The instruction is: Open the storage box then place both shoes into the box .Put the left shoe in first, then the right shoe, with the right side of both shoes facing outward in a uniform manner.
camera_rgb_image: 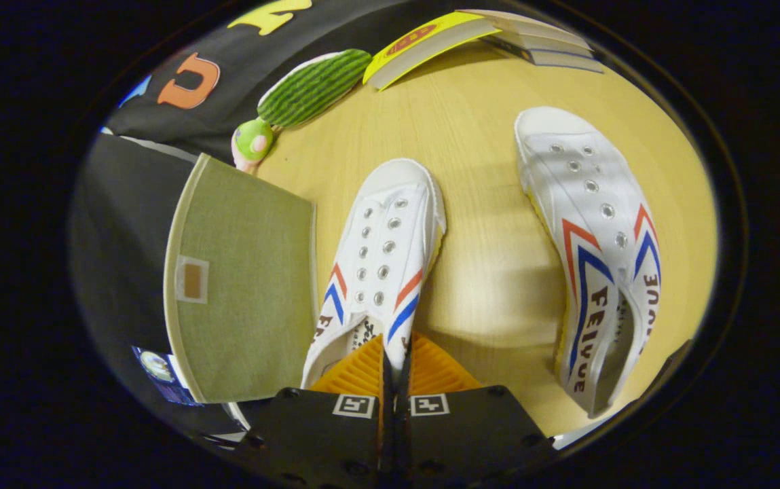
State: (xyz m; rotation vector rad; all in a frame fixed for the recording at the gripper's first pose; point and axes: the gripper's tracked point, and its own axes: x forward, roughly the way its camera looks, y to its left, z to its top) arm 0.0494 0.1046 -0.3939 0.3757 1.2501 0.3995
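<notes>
Gripper (pixel 396 370) fingers are pressed together on the side wall of a white canvas shoe (pixel 379 261) at its opening. That shoe runs lengthways straight ahead of the fingers, toe pointing away. Left of it, close beside, is the storage box (pixel 118 251), its green fabric lid (pixel 247 285) standing open next to the shoe, so the carry goes left. A second white shoe (pixel 597 238) lies well apart to the right on the wooden table (pixel 485 285). Beyond sit a watermelon-striped toy (pixel 311 87) and a yellow book (pixel 430 41). The box interior is too dark to make out; the held shoe's heel is hidden behind the fingers.
</notes>
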